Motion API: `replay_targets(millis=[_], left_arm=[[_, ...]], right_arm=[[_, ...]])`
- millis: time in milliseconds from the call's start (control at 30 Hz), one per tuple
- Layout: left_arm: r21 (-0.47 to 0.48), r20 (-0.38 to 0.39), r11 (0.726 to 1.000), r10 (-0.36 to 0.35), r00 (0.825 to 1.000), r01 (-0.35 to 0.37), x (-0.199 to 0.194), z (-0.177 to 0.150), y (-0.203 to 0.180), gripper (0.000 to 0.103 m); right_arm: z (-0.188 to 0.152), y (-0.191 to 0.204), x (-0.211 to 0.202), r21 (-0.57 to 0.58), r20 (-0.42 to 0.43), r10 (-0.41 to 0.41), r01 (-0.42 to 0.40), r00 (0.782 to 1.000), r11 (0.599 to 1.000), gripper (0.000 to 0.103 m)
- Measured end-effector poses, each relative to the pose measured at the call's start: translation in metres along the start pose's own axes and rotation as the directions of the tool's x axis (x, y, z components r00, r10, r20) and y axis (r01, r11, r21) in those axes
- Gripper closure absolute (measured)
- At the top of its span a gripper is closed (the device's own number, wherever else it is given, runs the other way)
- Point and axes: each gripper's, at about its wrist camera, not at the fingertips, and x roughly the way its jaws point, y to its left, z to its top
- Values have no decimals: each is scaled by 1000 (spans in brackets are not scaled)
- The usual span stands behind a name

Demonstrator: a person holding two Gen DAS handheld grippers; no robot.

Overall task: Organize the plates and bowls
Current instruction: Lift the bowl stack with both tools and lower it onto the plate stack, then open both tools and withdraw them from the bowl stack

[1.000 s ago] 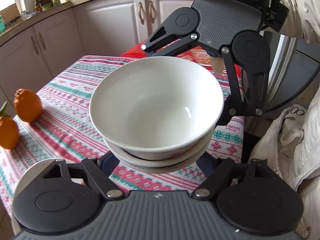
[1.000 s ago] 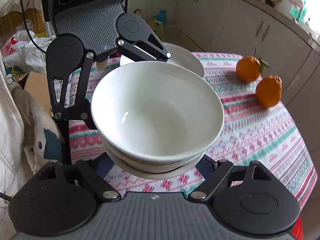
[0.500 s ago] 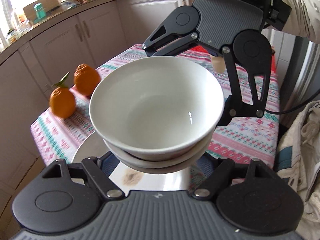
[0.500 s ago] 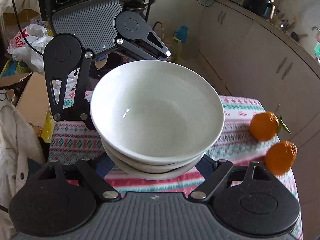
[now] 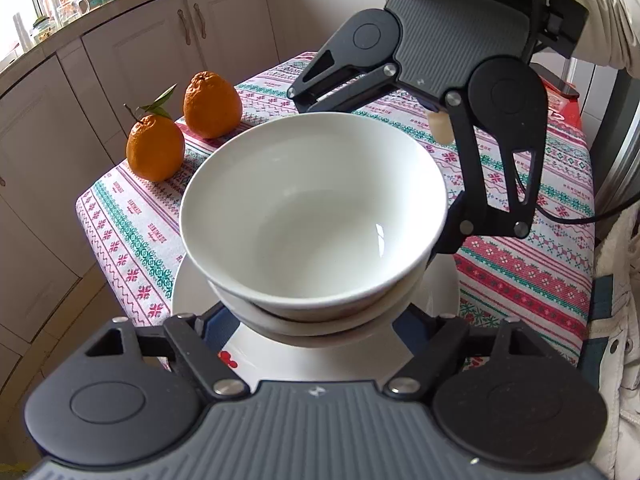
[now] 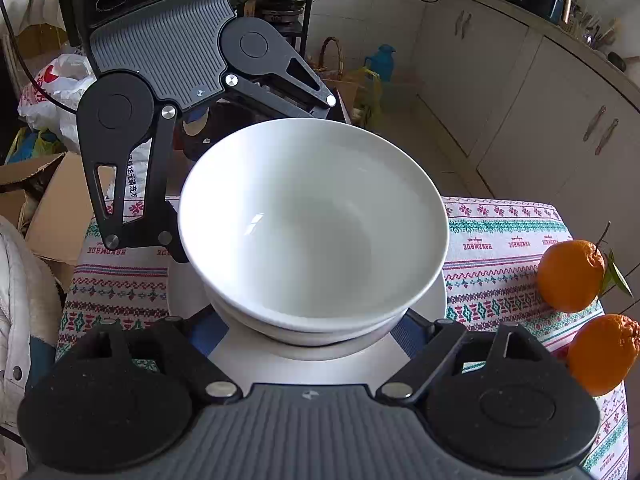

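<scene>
Kitchen with pale cabinets; worktop (image 5: pixel 520 184) under a striped, patterned cloth in red, green and white.

Left tongs (image 5: pixel 316 320) sat clamped on the near side of a stack of white bowls (image 5: pixel 316 216), blue pads pressed against the lower bowl's wall on either side. Right tongs (image 6: pixel 316 324) gripped the same stack from the opposite side, likewise closed on it. Each pair showed in the other's camera, facing it across the rim.

Stack looked like two nested bowls, upright, top one empty. It was directly over a white plate (image 5: pixel 444 292) lying on the cloth; whether the stack's foot touched the plate could not be told. A small red mark showed on the plate's near edge in the left view.

Two oranges (image 5: pixel 184 128) stood together near the worktop's edge, well apart from the plate, one with a leafy stem.

A white padded sleeve (image 5: pixel 600 36) behind the right tongs. Boxes and bags on the floor beyond.
</scene>
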Motion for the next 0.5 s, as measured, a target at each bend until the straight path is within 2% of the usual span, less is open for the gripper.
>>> replay_targets(millis=[200, 367, 500], left_arm=[[-14, -3, 1000, -13, 1000, 13, 4, -2, 3, 20], [-22, 12, 1000, 5, 1000, -5, 2, -5, 1, 20], [-9, 44, 998, 66, 997, -66, -5, -9, -11, 10]], right_arm=[[-4, -9, 7, 27, 2, 25, -25, 1000, 999, 14], [-6, -14, 9, 60, 7, 24, -24, 1000, 998, 13], [-9, -9, 0, 71, 40, -3, 0, 999, 997, 2]])
